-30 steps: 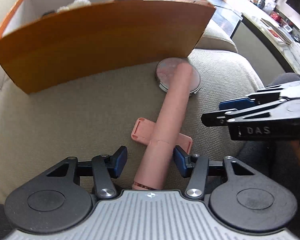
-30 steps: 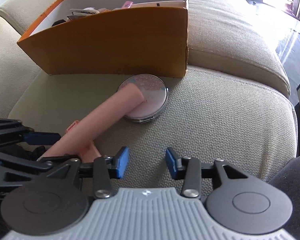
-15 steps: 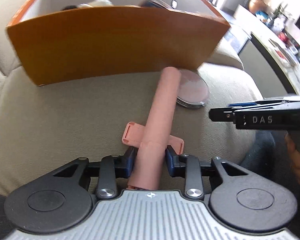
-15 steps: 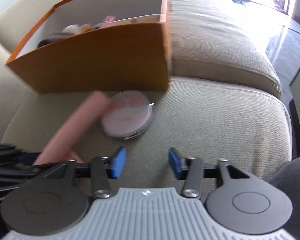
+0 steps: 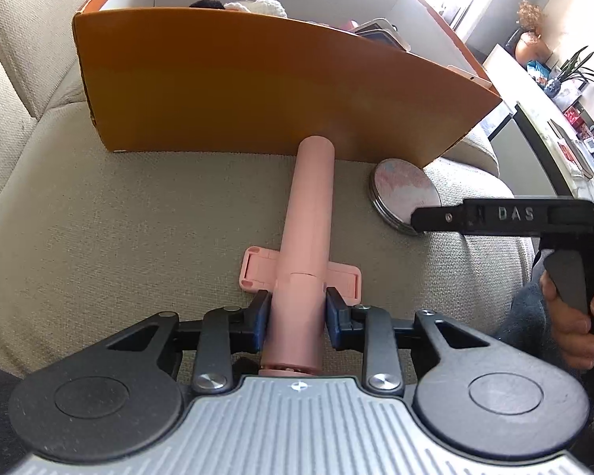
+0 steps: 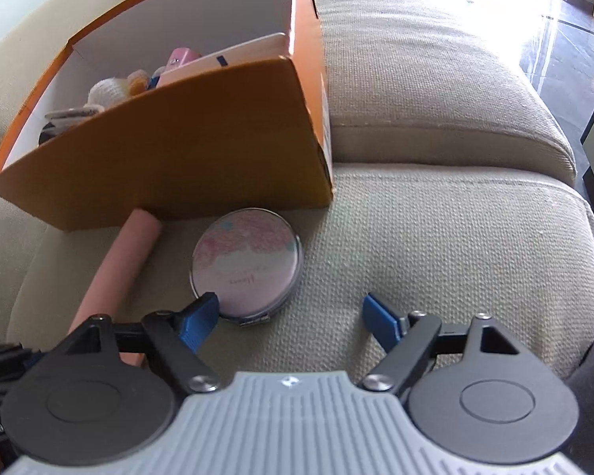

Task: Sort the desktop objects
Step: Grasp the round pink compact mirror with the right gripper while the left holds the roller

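Note:
My left gripper [image 5: 296, 318] is shut on a pink selfie stick [image 5: 309, 213], a long tube with a flat phone clamp [image 5: 257, 269] across it. The tube's far end touches the orange cardboard box [image 5: 257, 91]. The stick also shows in the right wrist view [image 6: 118, 261]. A round pink compact mirror [image 6: 246, 265] lies on the sofa cushion against the box's near wall; it shows in the left wrist view [image 5: 404, 194] too. My right gripper [image 6: 293, 312] is open just in front of the mirror, its left fingertip [image 6: 200, 314] at the mirror's near edge.
The box [image 6: 202, 146] holds several small items, among them a white knitted thing [image 6: 107, 93] and a pink gadget [image 6: 180, 57]. Beige sofa cushions [image 6: 435, 237] spread to the right. A side counter with clutter [image 5: 566, 126] stands beyond the sofa arm.
My left gripper closed on the selfie stick and swung its tip off the mirror to the box wall. My right gripper opened wider and moved up to the mirror.

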A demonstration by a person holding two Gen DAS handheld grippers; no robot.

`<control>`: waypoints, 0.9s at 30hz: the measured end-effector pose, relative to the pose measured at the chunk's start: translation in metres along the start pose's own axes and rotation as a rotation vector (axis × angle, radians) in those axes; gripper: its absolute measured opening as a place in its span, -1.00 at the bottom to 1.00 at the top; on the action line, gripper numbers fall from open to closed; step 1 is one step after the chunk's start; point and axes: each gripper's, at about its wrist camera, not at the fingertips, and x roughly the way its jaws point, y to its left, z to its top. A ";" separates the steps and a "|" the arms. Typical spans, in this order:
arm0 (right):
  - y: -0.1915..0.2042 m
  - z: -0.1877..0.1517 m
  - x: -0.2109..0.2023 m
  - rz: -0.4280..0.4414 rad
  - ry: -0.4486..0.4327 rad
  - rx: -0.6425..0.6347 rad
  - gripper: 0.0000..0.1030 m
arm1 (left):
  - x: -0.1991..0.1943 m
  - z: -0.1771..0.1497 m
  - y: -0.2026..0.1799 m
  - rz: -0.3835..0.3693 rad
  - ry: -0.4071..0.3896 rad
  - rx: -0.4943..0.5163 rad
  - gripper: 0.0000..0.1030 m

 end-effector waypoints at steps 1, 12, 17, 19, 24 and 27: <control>0.000 0.000 -0.001 0.003 -0.004 -0.003 0.52 | 0.000 0.000 0.000 -0.002 -0.003 0.002 -0.35; 0.001 0.001 -0.001 0.054 -0.034 0.010 -0.14 | 0.001 -0.003 0.008 -0.039 -0.006 -0.047 -0.33; 0.001 0.001 -0.003 0.093 -0.023 0.037 -0.52 | 0.003 -0.003 0.005 -0.048 -0.003 -0.054 -0.32; 0.011 0.004 -0.004 0.097 -0.017 0.003 -1.00 | 0.003 -0.002 0.005 -0.048 -0.002 -0.051 -0.32; 0.035 -0.002 -0.014 0.113 -0.024 -0.098 -1.00 | 0.003 -0.002 0.008 -0.060 0.000 -0.067 -0.31; 0.031 0.002 -0.010 0.114 -0.029 -0.027 -0.87 | 0.001 -0.002 0.009 -0.065 -0.001 -0.068 -0.31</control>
